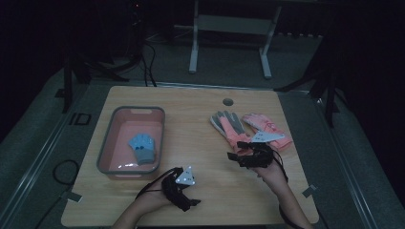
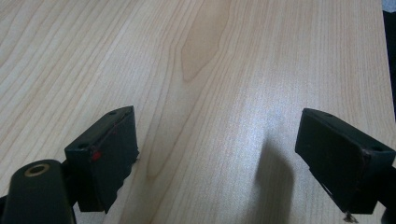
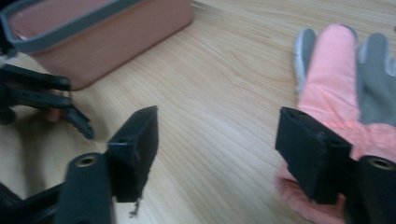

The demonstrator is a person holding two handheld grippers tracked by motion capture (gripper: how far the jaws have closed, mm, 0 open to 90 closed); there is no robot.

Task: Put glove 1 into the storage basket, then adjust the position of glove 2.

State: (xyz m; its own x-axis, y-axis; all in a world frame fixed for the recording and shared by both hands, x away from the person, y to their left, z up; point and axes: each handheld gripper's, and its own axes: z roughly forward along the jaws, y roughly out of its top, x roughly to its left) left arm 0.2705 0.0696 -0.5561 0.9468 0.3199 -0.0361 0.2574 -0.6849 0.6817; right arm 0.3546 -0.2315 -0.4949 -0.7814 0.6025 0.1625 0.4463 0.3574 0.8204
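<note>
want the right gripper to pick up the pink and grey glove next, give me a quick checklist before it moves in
1. Right gripper open: ok, jaws stand wide apart with nothing between them.
2. Pink and grey glove reachable: ok, it lies flat on the table, with one jaw at its cuff.
3. Glove between the jaws: not ok, it sits off to one side.
4. Second pink glove apart from the target: cannot tell, the two lie close together in the high view.
5. Pink bin has room: ok, it holds one blue glove.
6. Left gripper out of the way: ok, open over bare wood.
</note>
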